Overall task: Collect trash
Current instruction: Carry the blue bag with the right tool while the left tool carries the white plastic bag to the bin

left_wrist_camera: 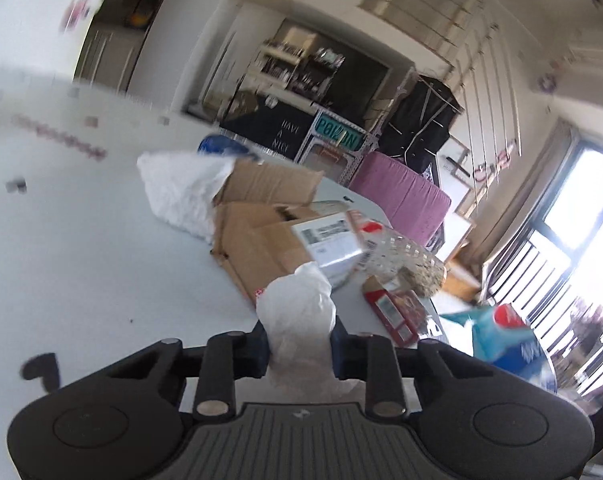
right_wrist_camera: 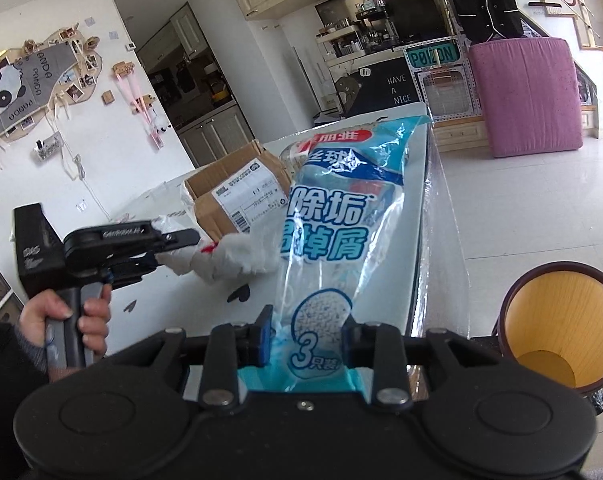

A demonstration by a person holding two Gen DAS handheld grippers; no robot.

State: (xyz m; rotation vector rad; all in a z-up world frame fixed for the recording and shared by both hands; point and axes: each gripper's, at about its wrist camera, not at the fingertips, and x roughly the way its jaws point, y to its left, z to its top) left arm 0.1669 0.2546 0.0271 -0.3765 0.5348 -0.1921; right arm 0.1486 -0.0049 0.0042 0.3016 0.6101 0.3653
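My left gripper (left_wrist_camera: 299,346) is shut on a crumpled white plastic bag (left_wrist_camera: 297,308), held above the white table (left_wrist_camera: 81,260). From the right wrist view that same left gripper (right_wrist_camera: 181,246) shows at the left, a hand on its handle, with the white bag (right_wrist_camera: 237,258) trailing from its fingers. My right gripper (right_wrist_camera: 307,340) is shut on the lower end of a blue plastic package (right_wrist_camera: 333,216) with white lettering, held upright over the table edge. The blue package (left_wrist_camera: 505,332) also appears at the lower right in the left wrist view.
On the table lie an open cardboard box (left_wrist_camera: 269,220) with a shipping label, another white bag (left_wrist_camera: 181,192), a red carton (left_wrist_camera: 397,312) and a clear plastic bottle (left_wrist_camera: 405,256). A round bin with a wood-coloured inside (right_wrist_camera: 557,320) stands on the floor at the right. A pink cushion (right_wrist_camera: 525,96) stands farther off.
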